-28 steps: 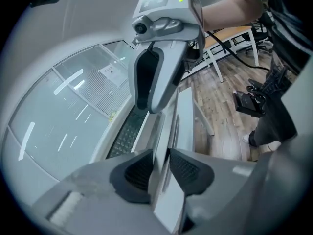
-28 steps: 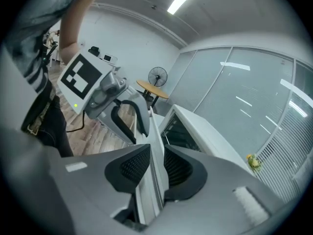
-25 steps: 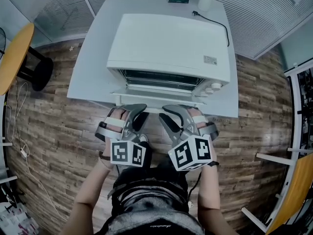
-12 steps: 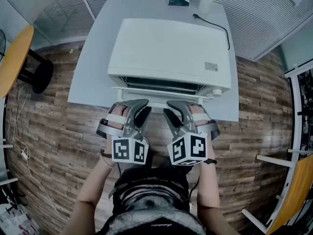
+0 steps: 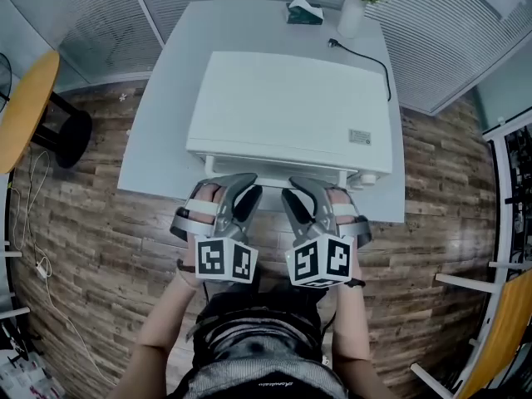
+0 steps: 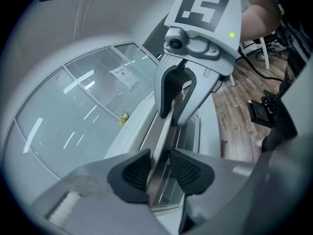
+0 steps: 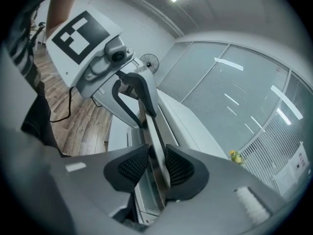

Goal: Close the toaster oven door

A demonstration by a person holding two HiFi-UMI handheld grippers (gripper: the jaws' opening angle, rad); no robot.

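Note:
The white toaster oven (image 5: 287, 110) stands on a white table (image 5: 158, 123). Its door is swung up almost against the front, and the metal door handle (image 5: 274, 179) runs along its edge. My left gripper (image 5: 249, 193) has that handle (image 6: 164, 141) between its pads (image 6: 134, 173), which press on the bar. My right gripper (image 5: 293, 194) holds the same bar (image 7: 154, 136) between its jaws. Those jaws are opening, and a gap shows beside the left pad (image 7: 133, 166). Each gripper view shows the other gripper further along the bar.
Control knobs (image 5: 366, 179) sit at the oven's front right. Behind the oven are a tissue box (image 5: 303, 11), a vase of flowers (image 5: 353, 7) and a black power cord (image 5: 366, 52). A yellow round table (image 5: 25, 106) stands at the left, a yellow chair (image 5: 499, 331) at the lower right.
The oven door has swung up from partly open to almost shut, hiding the rack inside. Both grippers moved forward and up with the handle.

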